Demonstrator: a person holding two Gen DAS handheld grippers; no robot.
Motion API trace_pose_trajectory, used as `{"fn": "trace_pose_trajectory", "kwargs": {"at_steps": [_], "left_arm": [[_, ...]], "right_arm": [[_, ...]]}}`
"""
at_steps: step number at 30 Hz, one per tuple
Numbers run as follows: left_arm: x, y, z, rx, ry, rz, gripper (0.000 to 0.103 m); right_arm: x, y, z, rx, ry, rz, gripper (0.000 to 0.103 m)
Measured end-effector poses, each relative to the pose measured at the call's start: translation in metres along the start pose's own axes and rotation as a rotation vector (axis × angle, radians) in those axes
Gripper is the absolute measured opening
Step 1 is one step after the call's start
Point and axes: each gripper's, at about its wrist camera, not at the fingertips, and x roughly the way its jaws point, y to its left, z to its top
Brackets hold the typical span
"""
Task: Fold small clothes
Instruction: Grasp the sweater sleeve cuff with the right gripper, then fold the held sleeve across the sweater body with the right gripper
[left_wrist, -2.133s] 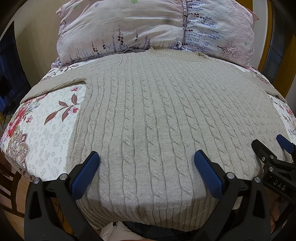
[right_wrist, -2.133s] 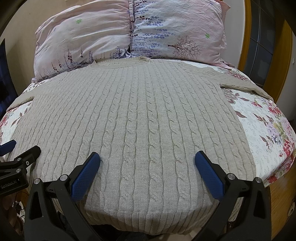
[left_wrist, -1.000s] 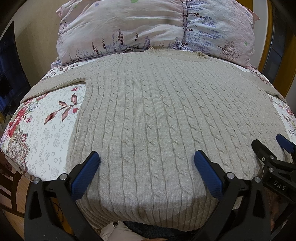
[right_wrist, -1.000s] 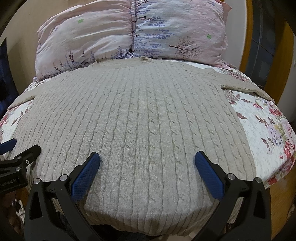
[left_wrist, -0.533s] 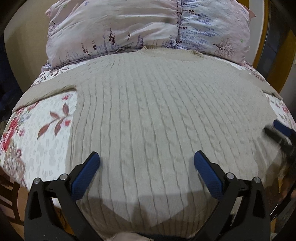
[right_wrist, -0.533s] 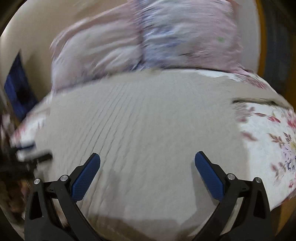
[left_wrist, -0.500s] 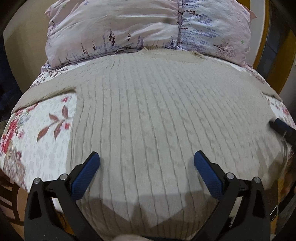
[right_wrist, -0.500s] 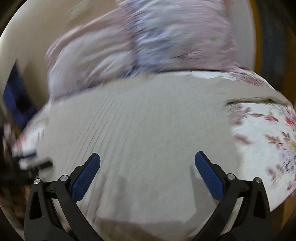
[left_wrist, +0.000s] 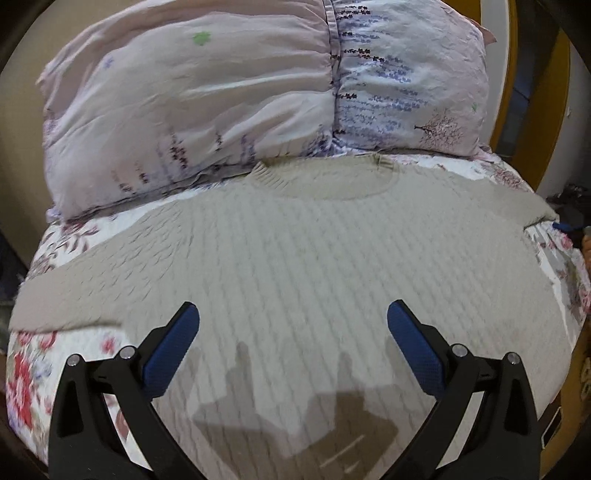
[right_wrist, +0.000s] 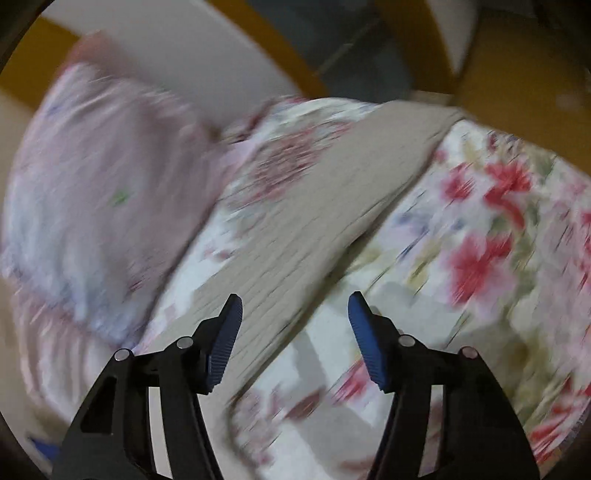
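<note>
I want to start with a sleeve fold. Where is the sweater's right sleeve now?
In the right wrist view the sweater's right sleeve runs diagonally across the floral bedspread, right of the pillow, directly ahead of the open right gripper.

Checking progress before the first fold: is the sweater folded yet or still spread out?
Spread flat. The cable-knit sweater lies face up on the floral bedspread, neckline toward the pillows, both sleeves extended sideways.

Sweater (left_wrist: 314, 266): flat on bedspread (left_wrist: 33, 369), collar at far end, touching pillows (left_wrist: 221, 92) set side by side behind it. Sleeves reach left and right. Right sleeve (right_wrist: 332, 192): on the bedspread, pillows to its left.
</note>
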Motion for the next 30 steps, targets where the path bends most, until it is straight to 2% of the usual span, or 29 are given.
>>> {"fn": "trace_pose_trajectory", "kwargs": {"at_steps": [4,7,12,14,16,17,19,22,25,27,30], "left_arm": [[0.021,-0.001,0.016,0.007,0.03,0.006,0.101],[0.029,-0.003,0.024,0.016,0.024,0.003,0.101],[0.04,0.002,0.028,0.001,0.02,-0.038,0.101],[0.046,0.005,0.029,-0.018,0.027,-0.058,0.101],[0.049,0.009,0.029,-0.043,0.03,-0.082,0.101],[0.051,0.011,0.03,-0.054,0.03,-0.094,0.101],[0.053,0.016,0.031,-0.079,0.028,-0.118,0.101],[0.054,0.02,0.033,-0.102,0.02,-0.14,0.101],[0.052,0.023,0.035,-0.121,-0.003,-0.156,0.101],[0.052,0.024,0.036,-0.125,-0.014,-0.154,0.101],[0.051,0.025,0.037,-0.118,-0.029,-0.144,0.101]], "right_arm": [[0.019,-0.015,0.023,0.064,-0.018,-0.075,0.061],[0.027,-0.024,0.034,0.082,-0.047,-0.079,0.055],[0.037,-0.034,0.044,0.117,-0.075,-0.082,0.033],[0.036,-0.04,0.044,0.135,-0.081,-0.079,0.019],[0.036,-0.046,0.044,0.143,-0.087,-0.078,0.01],[0.035,-0.047,0.042,0.134,-0.092,-0.076,0.009],[0.032,-0.042,0.04,0.083,-0.109,-0.089,0.009],[0.021,-0.019,0.036,-0.036,-0.182,-0.103,0.008],[0.004,0.013,0.029,-0.151,-0.246,-0.067,0.008],[-0.012,0.046,0.014,-0.266,-0.272,0.004,0.008],[-0.028,0.093,-0.019,-0.42,-0.261,0.125,0.008]]}}
